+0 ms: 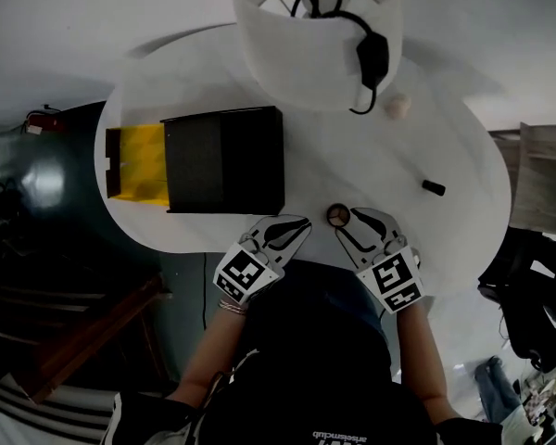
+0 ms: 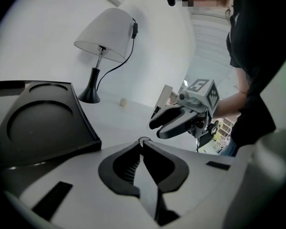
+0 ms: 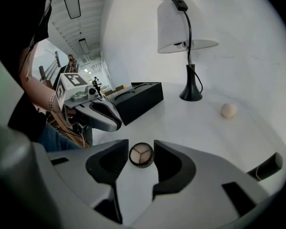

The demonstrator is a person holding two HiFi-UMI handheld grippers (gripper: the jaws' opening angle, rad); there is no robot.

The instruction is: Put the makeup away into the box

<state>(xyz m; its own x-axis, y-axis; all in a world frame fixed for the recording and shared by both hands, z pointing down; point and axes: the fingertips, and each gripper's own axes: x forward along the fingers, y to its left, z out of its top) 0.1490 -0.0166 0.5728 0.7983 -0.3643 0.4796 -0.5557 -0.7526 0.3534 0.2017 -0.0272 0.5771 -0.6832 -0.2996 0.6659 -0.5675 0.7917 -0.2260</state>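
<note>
Between the right gripper's (image 3: 141, 146) parted jaws, a round compact (image 3: 141, 155) lies on the surface (image 3: 195, 128) — the left gripper's (image 2: 143, 142) jaws are closed, empty.

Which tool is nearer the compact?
Right. The right tool has open jaws either side of the compact; the left tool, shut, sits apart, leftward in the head view.
</note>
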